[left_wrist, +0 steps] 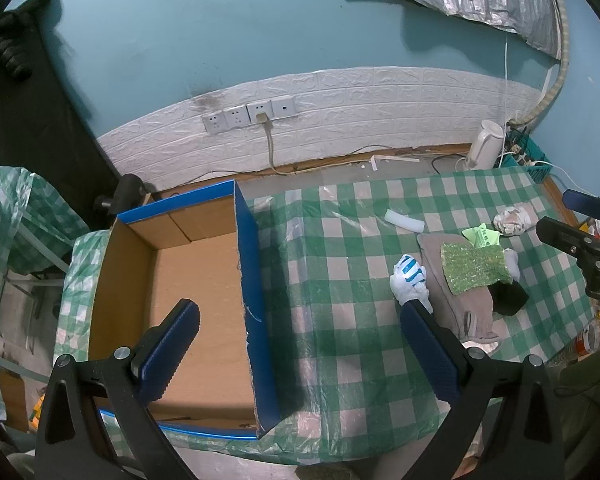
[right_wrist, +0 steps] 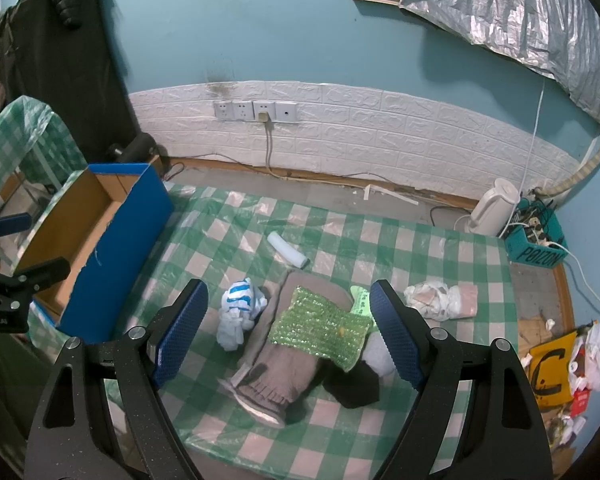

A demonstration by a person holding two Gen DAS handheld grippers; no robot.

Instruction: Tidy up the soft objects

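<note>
lived-in home room, teal painted wall (right_wrist: 284,32), white faux-brick wainscot panel (right_wrist: 380,128) with wall outlets (right_wrist: 255,110), green checked plastic tablecloth (right_wrist: 380,240), electric kettle (right_wrist: 494,210) on floor, dark jacket (right_wrist: 56,40) hanging, foil sheet (right_wrist: 512,12) over window

Both wrist views look down from above, sharing the checkered cloth (left_wrist: 340,248) and box (right_wrist: 100,216).

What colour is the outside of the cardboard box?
Blue outside, plain brown cardboard inside. The box shows this best in the right wrist view.
</note>
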